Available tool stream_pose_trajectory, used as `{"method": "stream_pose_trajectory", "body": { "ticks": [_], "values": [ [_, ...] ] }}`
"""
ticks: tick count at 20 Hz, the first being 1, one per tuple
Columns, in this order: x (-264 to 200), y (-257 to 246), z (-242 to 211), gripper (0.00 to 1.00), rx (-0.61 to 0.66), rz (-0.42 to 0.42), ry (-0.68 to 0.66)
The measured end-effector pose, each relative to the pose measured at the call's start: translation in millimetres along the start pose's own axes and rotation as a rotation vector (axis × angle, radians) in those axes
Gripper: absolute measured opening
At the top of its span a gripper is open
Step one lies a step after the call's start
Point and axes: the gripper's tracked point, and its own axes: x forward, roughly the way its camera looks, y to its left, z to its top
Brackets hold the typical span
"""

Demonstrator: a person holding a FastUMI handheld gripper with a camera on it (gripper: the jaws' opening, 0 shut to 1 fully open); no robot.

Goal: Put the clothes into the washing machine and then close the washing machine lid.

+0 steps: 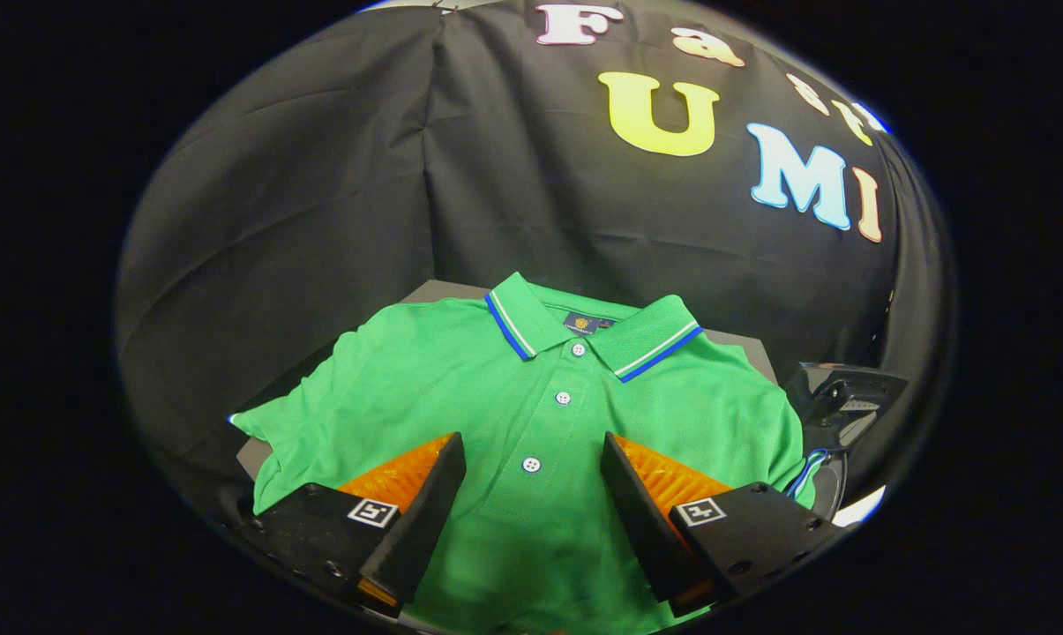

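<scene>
A green polo shirt [460,388] with a blue-and-white striped collar and white buttons lies spread flat on a dark table [434,291]. My gripper [531,459] hovers over the shirt's chest, fingers wide apart, with the button placket showing between them. Nothing is held. The lower button sits just in the gap between the fingertips. Whether the fingers touch the cloth I cannot tell.
To the right of the shirt, beside the right finger, stands a dark glossy object [849,401] with a curved rim, partly hidden. Black cloth forms the booth wall [337,176] behind the table. The table's far edge runs just beyond the collar.
</scene>
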Motion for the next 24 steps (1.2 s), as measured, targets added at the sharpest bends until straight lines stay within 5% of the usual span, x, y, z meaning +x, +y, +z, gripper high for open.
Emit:
{"method": "stream_pose_trajectory", "body": {
  "ticks": [5,8,9,11,17,24],
  "values": [
    [-2,5,-4,0.94,0.01,0.033,0.043],
    [-5,10,-4,0.54,0.001,0.039,0.102],
    [-7,12,-3,0.54,-0.015,0.053,0.104],
    [-7,10,-1,0.06,0.002,0.053,0.101],
    [-15,9,6,0.02,0.027,0.097,0.104],
    [-56,2,69,0.01,0.049,0.126,-0.049]
  ]
}}
